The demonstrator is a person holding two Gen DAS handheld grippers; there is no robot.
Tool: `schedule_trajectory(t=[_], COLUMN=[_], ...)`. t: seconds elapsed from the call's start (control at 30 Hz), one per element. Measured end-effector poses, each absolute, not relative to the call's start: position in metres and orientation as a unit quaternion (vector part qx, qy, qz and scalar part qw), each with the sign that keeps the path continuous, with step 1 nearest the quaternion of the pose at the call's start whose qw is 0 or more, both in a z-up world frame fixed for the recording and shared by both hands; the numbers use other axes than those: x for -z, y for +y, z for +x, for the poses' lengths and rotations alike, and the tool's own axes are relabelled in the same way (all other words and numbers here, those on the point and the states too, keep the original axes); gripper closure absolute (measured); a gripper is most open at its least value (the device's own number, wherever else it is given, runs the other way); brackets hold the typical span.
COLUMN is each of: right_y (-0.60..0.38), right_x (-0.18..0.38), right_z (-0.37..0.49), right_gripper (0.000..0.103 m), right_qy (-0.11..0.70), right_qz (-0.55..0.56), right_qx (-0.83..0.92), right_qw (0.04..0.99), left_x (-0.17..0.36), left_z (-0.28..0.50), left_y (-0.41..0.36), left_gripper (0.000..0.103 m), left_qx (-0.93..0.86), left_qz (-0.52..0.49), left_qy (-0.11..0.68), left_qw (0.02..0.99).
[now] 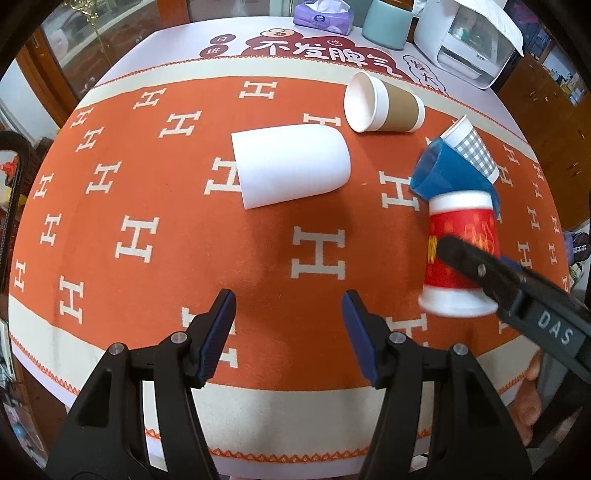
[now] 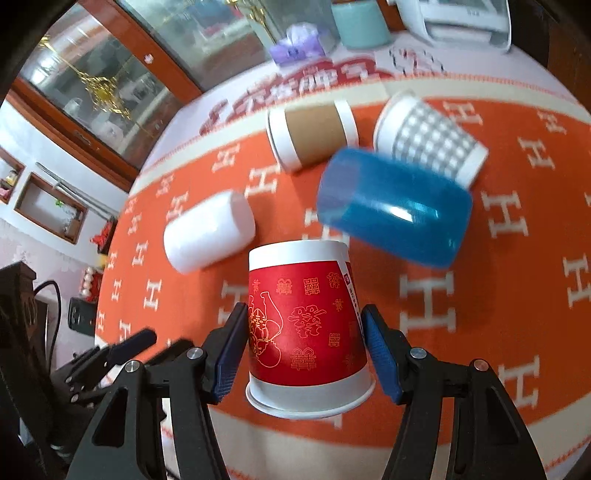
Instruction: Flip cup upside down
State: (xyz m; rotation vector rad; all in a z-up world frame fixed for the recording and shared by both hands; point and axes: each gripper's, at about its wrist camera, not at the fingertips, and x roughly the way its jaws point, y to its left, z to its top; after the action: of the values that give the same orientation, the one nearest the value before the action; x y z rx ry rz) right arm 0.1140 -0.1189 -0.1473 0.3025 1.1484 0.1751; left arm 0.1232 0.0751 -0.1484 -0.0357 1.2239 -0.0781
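Observation:
A red paper cup with gold marks (image 2: 306,328) is held between the fingers of my right gripper (image 2: 304,350), which is shut on it. Its rim points down and its base points up, a little above the orange cloth. In the left wrist view the same red cup (image 1: 458,254) hangs at the right, with the right gripper's finger across it. My left gripper (image 1: 288,332) is open and empty over the near middle of the cloth.
A white cup (image 1: 291,164), a brown-sleeved paper cup (image 1: 384,105), a blue translucent cup (image 1: 439,173) and a grey checked cup (image 1: 472,147) lie on their sides on the orange H-pattern cloth (image 1: 147,229). A tissue pack (image 1: 323,14), teal container (image 1: 388,22) and white appliance (image 1: 469,44) stand at the back.

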Motion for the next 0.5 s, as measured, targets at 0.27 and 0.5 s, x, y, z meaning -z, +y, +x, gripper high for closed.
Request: schedule_trajectory(t=[0.27, 0.5], right_y=[-0.118, -0.108], right_x=[0.167, 0.171], right_z=[0.084, 0.044], right_gripper=[0.041, 0.041], right_qy=[0.473, 0.459], right_qz=[0.100, 0.037], right_qx=[-0.115, -0.138], right_qw=[0.868, 0.877], left_x=[0.154, 0.159], left_z=[0.114, 0.103], left_y=[0.070, 0.065], left_gripper=[0.046, 0.046], left_qx=[0.036, 0.038], left_qz=[-0.013, -0.014], left_qy=[0.574, 0.578], left_qw=[0.818, 0.815])
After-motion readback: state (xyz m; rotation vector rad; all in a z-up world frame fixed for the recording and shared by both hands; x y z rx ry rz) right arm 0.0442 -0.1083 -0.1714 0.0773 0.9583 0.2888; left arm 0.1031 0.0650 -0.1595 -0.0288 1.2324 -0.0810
